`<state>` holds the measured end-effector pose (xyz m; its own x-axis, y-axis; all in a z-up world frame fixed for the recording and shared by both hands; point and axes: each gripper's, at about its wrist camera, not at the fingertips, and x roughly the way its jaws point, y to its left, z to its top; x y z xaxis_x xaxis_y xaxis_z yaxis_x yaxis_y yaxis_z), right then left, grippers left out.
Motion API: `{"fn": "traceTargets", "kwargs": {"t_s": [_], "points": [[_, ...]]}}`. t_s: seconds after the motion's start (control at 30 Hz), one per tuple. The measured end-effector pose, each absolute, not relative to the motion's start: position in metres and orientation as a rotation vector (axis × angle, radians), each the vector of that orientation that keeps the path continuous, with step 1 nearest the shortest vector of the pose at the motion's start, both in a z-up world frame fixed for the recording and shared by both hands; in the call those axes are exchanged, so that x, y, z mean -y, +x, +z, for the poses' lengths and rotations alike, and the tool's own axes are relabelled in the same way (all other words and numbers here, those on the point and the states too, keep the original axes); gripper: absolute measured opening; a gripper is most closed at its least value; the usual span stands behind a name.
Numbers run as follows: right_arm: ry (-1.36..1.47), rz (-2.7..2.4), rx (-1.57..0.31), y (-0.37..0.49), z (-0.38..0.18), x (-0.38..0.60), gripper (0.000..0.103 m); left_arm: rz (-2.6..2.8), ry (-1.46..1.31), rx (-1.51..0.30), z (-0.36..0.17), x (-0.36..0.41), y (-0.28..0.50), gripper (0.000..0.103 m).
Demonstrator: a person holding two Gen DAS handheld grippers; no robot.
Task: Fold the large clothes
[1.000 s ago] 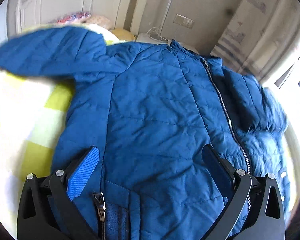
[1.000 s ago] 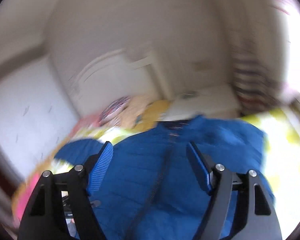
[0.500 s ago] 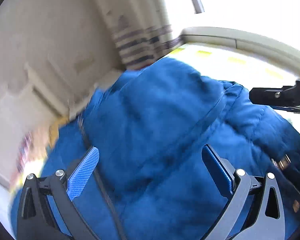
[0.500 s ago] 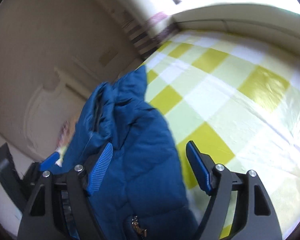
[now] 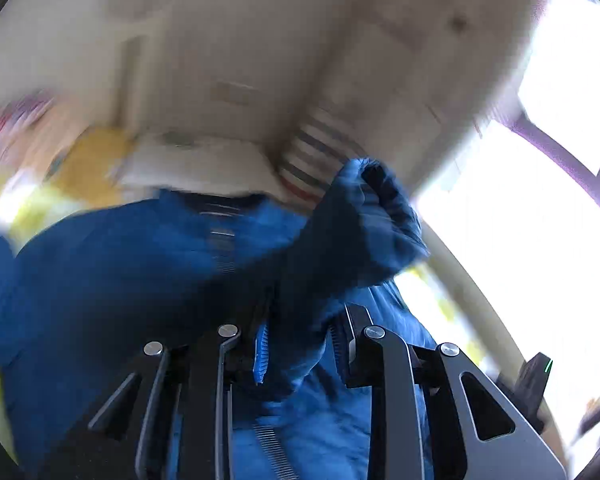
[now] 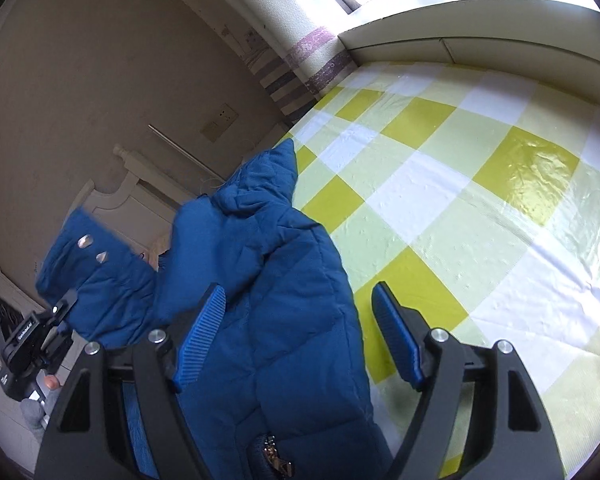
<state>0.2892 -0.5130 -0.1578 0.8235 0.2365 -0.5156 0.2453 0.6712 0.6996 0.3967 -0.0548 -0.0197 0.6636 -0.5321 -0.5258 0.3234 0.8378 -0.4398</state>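
A blue quilted jacket (image 6: 268, 280) lies on a yellow-and-white checked bedsheet (image 6: 460, 200). My left gripper (image 5: 300, 350) has its jaws closing, with the jacket's sleeve (image 5: 360, 232) pinched between the pads and standing up in front of the camera. In the right wrist view that same sleeve cuff (image 6: 96, 280), with two metal snaps, hangs lifted at the left above the left gripper (image 6: 66, 304). My right gripper (image 6: 296, 340) is open low over the jacket's right edge. Its left finger is over the fabric and its right finger over the sheet.
A white window ledge (image 6: 460, 28) and a striped curtain (image 6: 300, 60) border the bed's far side. A white headboard (image 6: 132, 184) stands behind the jacket. A white bedside stand (image 5: 196, 164) and a yellow pillow (image 5: 92, 152) show blurred. A person's fingers (image 6: 50, 382) hold the left tool.
The left jaws went from wide open to narrow around the sleeve, which now stands raised. The right gripper came down to the jacket's edge, then stayed still over the last half second.
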Motion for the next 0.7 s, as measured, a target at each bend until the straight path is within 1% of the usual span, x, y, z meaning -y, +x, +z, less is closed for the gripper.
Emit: {"fn": "traceTargets", "kwargs": {"t_s": [0.07,0.13,0.17,0.27,0.3,0.33,0.37,0.43,0.5,0.6,0.67,0.7], "points": [[0.848,-0.003,-0.627,0.288,-0.158,0.512,0.075,-0.424,-0.394,-0.704,-0.029,0.003,0.404,0.023],[0.841,-0.009,-0.626,0.289,-0.156,0.511,0.075,-0.393,-0.462,-0.761,-0.05,-0.036,0.407,0.024],[0.835,-0.009,-0.625,0.276,-0.152,0.506,0.075,-0.389,-0.498,-0.814,-0.066,-0.053,0.409,0.024],[0.819,-0.024,-0.63,0.276,-0.151,0.505,0.075,-0.377,-0.635,-0.982,-0.126,-0.083,0.409,0.027],[0.815,-0.028,-0.631,0.276,-0.15,0.505,0.075,-0.387,-0.669,-1.008,-0.14,-0.086,0.407,0.028],[0.811,-0.031,-0.632,0.275,-0.15,0.504,0.075,-0.405,-0.678,-0.987,-0.147,-0.087,0.399,0.031],[0.807,-0.037,-0.634,0.275,-0.15,0.504,0.075,-0.414,-0.642,-0.967,-0.144,-0.084,0.391,0.038],[0.797,-0.048,-0.64,0.276,-0.149,0.503,0.075,-0.455,-0.585,-0.946,-0.131,-0.075,0.375,0.043],[0.756,-0.089,-0.65,0.275,-0.143,0.499,0.075,-0.458,-0.507,-0.896,-0.113,-0.067,0.364,0.046],[0.594,-0.108,-0.633,0.274,-0.118,0.478,0.075,-0.275,-0.384,-0.813,-0.092,-0.073,0.346,0.047],[0.495,-0.087,-0.632,0.278,-0.101,0.461,0.075,-0.099,-0.306,-0.718,-0.073,-0.078,0.335,0.058],[0.45,-0.065,-0.642,0.284,-0.094,0.451,0.075,-0.044,-0.275,-0.66,-0.061,-0.078,0.33,0.061]]}}
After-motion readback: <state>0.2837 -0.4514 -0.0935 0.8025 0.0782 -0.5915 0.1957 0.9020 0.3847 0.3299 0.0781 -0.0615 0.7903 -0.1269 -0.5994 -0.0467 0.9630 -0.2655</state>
